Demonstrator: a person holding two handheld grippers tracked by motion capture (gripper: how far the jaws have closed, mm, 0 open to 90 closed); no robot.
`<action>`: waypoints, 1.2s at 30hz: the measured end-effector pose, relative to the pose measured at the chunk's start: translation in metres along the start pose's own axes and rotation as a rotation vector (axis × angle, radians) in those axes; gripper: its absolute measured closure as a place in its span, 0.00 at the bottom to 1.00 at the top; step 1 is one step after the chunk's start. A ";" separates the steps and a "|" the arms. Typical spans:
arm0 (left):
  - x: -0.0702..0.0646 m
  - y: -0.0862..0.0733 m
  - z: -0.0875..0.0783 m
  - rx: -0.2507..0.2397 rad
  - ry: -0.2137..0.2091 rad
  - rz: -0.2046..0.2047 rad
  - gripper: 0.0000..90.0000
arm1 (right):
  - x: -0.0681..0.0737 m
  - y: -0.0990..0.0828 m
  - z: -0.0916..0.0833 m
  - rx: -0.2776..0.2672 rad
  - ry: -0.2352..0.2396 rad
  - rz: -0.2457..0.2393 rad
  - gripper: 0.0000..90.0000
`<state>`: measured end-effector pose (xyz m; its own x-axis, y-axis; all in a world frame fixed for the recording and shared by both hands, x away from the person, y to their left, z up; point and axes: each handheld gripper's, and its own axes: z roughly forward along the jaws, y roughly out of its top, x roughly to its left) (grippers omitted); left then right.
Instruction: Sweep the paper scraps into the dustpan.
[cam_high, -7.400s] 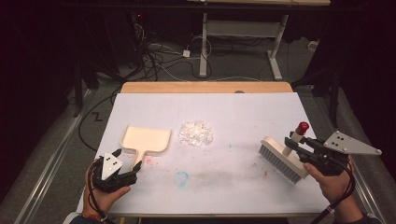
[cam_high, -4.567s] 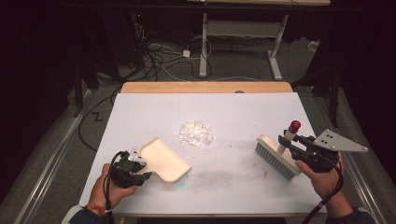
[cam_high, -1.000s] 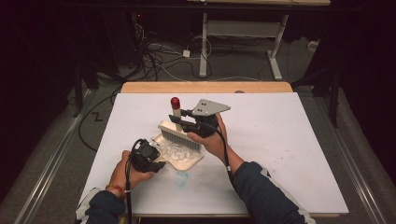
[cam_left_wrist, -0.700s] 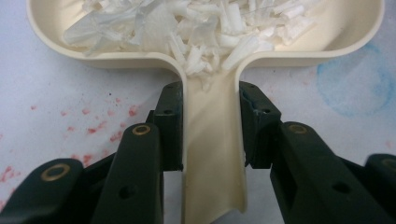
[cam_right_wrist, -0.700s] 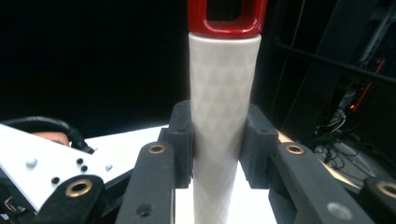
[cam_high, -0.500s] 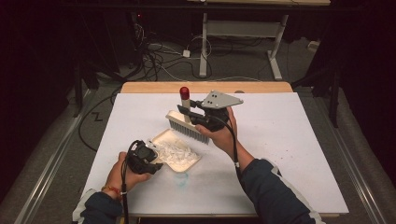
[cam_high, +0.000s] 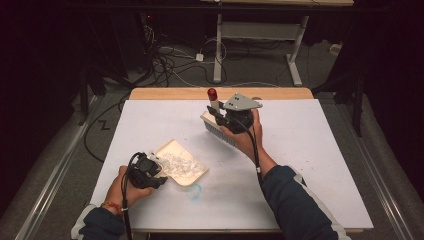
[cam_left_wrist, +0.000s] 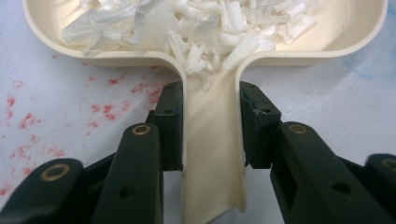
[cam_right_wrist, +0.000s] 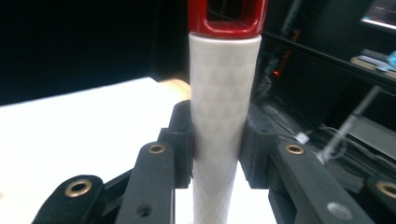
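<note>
A cream dustpan lies on the white table, heaped with white paper scraps. My left gripper is shut on the dustpan handle, which runs between its two black fingers; the scraps lie in the pan beyond. Up near the table's far middle, my right gripper is shut on the white handle of a brush with a red tip, its bristles hanging just above the table.
Faint red specks and a blue smudge mark the table by the dustpan. A wooden strip edges the far side. Cables and a desk frame sit on the dark floor beyond.
My right gripper has carried the brush up and away from the dustpan toward the table's far right. The scraps that lay loose on the table now sit in the dustpan.
</note>
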<state>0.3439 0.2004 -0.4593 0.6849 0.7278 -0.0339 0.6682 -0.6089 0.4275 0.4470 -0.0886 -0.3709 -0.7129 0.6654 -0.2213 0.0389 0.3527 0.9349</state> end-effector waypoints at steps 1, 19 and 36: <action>0.001 0.000 0.000 -0.004 -0.002 -0.005 0.71 | 0.000 0.000 0.000 0.000 0.000 0.000 0.78; 0.003 0.000 0.002 0.002 0.014 -0.022 0.71 | 0.053 -0.007 -0.015 -0.001 0.253 0.020 0.78; 0.003 0.000 0.000 -0.014 0.033 -0.037 0.70 | 0.085 0.013 -0.022 0.008 0.330 0.034 0.78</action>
<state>0.3457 0.2021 -0.4596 0.6497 0.7599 -0.0204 0.6886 -0.5769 0.4394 0.3716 -0.0427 -0.3717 -0.8996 0.4280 -0.0871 0.0710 0.3402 0.9377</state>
